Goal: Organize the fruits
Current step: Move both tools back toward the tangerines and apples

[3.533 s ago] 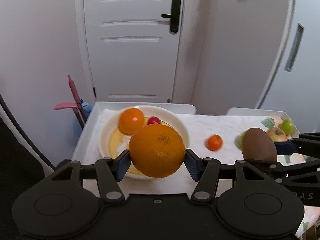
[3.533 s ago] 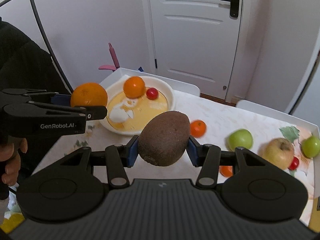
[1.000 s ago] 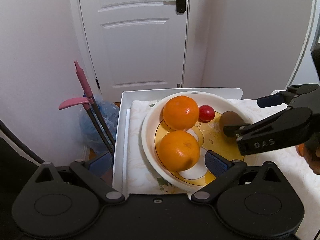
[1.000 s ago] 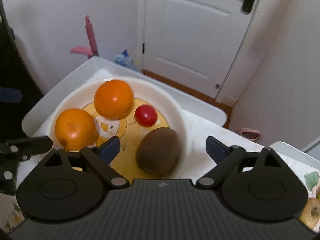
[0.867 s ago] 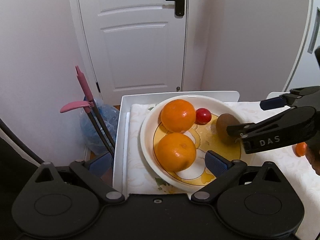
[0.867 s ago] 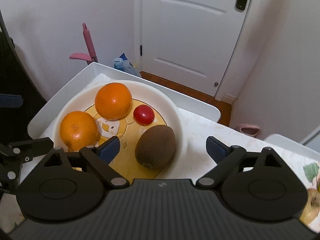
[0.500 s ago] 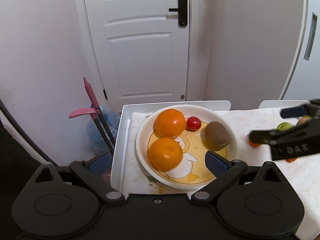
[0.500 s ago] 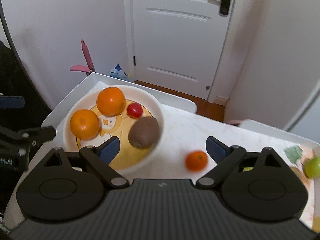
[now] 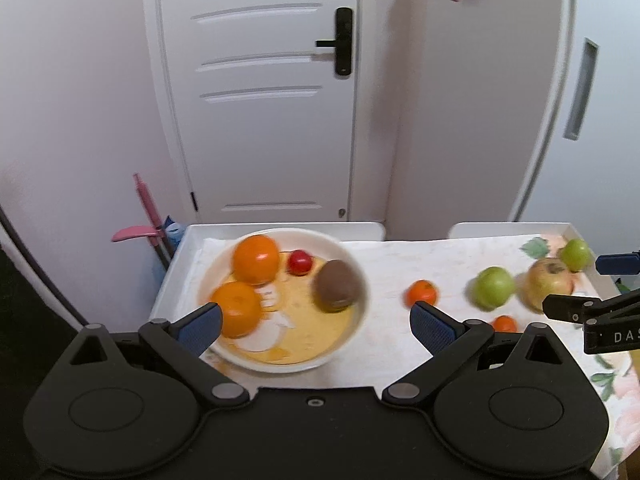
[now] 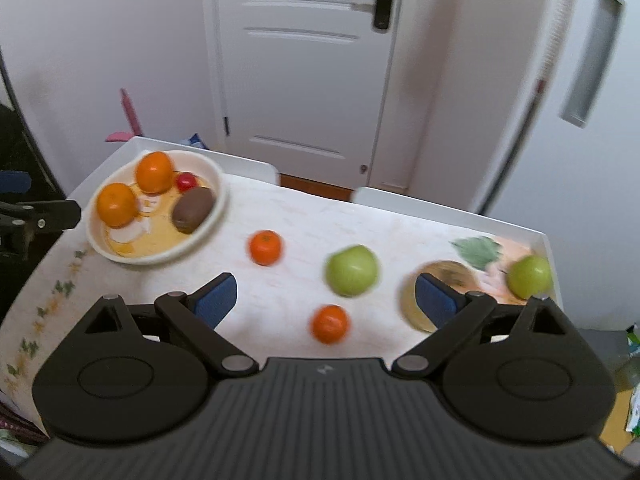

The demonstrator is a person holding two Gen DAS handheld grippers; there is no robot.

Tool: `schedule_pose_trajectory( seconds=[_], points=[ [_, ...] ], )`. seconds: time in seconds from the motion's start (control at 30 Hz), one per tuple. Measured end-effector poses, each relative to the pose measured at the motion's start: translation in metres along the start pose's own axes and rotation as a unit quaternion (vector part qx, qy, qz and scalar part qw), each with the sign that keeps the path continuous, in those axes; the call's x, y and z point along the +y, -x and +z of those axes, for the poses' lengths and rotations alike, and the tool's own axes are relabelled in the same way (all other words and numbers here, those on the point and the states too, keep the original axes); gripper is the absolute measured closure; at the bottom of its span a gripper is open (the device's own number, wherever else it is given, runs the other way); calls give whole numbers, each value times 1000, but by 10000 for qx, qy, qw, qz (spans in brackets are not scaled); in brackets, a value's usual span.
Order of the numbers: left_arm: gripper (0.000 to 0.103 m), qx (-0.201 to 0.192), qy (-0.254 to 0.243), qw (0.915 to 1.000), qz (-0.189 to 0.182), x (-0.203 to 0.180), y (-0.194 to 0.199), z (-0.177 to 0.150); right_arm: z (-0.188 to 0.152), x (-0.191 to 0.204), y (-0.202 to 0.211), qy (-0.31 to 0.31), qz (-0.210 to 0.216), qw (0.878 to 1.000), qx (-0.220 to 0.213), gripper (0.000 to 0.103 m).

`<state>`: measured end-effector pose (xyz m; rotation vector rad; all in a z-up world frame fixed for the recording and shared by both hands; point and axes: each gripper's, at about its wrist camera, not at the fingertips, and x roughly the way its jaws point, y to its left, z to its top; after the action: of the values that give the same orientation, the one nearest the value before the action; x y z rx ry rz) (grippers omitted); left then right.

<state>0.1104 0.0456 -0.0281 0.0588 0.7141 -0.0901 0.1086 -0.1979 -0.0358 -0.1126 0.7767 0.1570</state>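
i hold both grippers empty, jaws wide. my right gripper (image 10: 325, 295) hovers over the counter (image 10: 304, 216) with a small tangerine (image 10: 330, 323) lying between its jaws, just ahead. my left gripper (image 9: 316, 322) stays nearer the filled bowl (image 9: 352, 344), so the right is better placed.

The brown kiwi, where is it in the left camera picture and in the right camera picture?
Left wrist view: the kiwi lies at the right side of the bowl, centre of the picture.
Right wrist view: the kiwi is upper left, in the same bowl.
Shared landmark: the small red fruit beside it.
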Motion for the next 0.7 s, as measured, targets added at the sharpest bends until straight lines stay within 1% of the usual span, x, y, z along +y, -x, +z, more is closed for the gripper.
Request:
schedule_pose_trajectory(
  seconds=[0.2, 0.33, 0.57, 0.7],
  points=[
    [1, -8, -101, 9999, -82, -46, -3, -1, -13, -47, 1, 175, 26, 9998, 14, 0],
    [1, 24, -64, 9998, -167, -74, -10, -6, -17, -71, -8, 352, 118, 9993, 31, 0],
    [1, 170, 47, 9996, -205, -113, -34, -18, -22, -105, -25, 655, 355, 9972, -79, 0],
    [2, 255, 52, 9993, -269, -134, -49, -26, -24, -118, -36, 809, 567, 9950, -165, 0]
  ],
)
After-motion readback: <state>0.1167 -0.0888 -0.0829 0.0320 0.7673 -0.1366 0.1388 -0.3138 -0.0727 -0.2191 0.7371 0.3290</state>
